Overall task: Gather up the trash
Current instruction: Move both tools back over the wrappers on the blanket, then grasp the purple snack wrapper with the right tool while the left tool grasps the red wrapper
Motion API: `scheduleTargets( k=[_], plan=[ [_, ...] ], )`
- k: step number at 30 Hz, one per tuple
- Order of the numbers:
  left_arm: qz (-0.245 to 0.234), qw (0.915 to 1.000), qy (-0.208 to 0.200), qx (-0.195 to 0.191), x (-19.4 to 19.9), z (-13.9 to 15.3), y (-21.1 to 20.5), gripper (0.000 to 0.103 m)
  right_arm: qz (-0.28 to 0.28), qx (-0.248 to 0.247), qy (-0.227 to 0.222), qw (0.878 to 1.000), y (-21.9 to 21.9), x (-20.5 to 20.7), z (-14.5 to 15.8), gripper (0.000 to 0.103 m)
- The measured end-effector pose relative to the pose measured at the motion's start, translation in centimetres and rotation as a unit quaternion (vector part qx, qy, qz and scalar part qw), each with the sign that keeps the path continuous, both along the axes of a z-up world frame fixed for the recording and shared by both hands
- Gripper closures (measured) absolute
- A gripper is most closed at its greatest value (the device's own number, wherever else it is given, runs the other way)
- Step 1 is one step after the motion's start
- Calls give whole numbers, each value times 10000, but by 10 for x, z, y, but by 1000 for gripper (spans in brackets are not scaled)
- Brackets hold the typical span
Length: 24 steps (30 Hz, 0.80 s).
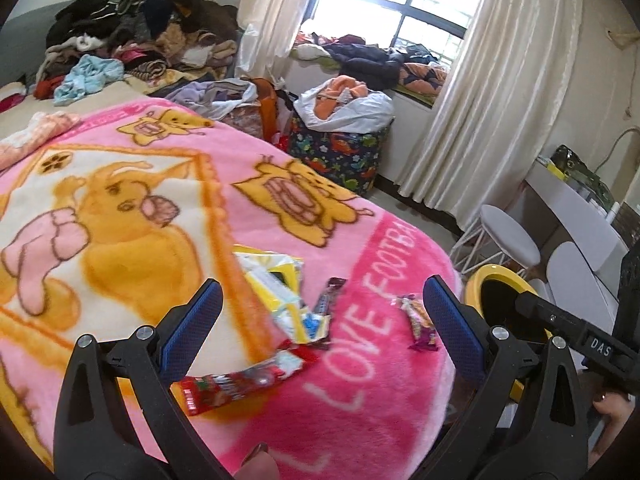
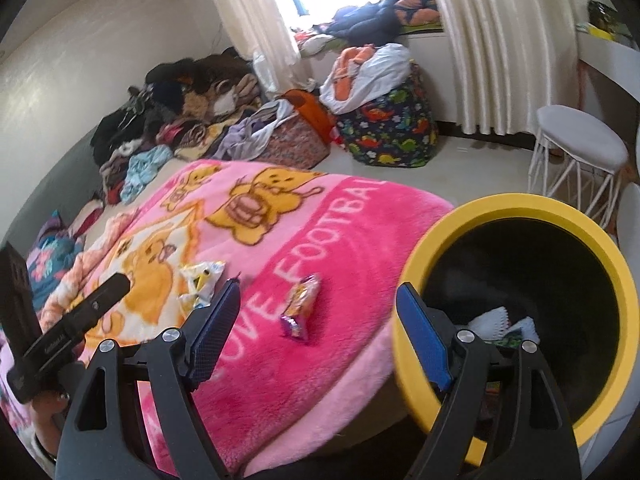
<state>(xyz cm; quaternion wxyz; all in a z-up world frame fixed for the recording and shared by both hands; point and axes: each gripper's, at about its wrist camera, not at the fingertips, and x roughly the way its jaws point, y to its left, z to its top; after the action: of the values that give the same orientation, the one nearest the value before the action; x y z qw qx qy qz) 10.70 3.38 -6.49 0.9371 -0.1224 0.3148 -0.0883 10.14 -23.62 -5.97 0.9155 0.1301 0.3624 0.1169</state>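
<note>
Several wrappers lie on the pink bear blanket [image 1: 120, 208]: a yellow and white packet [image 1: 280, 280], a dark brown bar wrapper [image 1: 326, 300], a red wrapper [image 1: 232, 384] and a purple and orange candy wrapper [image 1: 420, 322]. My left gripper [image 1: 320, 320] is open above the packets, holding nothing. In the right wrist view the purple and orange wrapper [image 2: 300, 304] lies between the fingers of my open, empty right gripper [image 2: 318, 312]. The yellow-rimmed black bin [image 2: 516, 300] stands at the bed's corner, with white paper inside. The bin also shows in the left wrist view [image 1: 496, 300].
Piles of clothes [image 1: 132, 36] cover the far end of the bed. A dinosaur-print bag [image 1: 340, 152] stuffed with laundry stands on the floor by the window. A white round stool [image 2: 580, 152] and a white desk [image 1: 576, 216] are to the right.
</note>
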Motion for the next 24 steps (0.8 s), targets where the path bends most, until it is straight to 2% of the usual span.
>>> scheduleTargets(
  k=[9,13,19,22,24],
  plan=[
    [271,9988,402,50,-5,-25,32,11,372,-243,212,9988,33,15,-17,25],
    [244,9977,636,56,-7,-41,38,17,433,-296,364,9980,39,22,-28,26],
    [171,9957,892,-188,-11,-65,47,27,496,-333,597,9964,43,36,-42,36],
    [116,9936,1009,-493,-11,-75,51,31,481,-427,699,9955,47,46,-49,42],
    [79,9934,1021,-512,-11,-78,51,32,471,-475,775,9948,49,51,-54,45]
  ],
)
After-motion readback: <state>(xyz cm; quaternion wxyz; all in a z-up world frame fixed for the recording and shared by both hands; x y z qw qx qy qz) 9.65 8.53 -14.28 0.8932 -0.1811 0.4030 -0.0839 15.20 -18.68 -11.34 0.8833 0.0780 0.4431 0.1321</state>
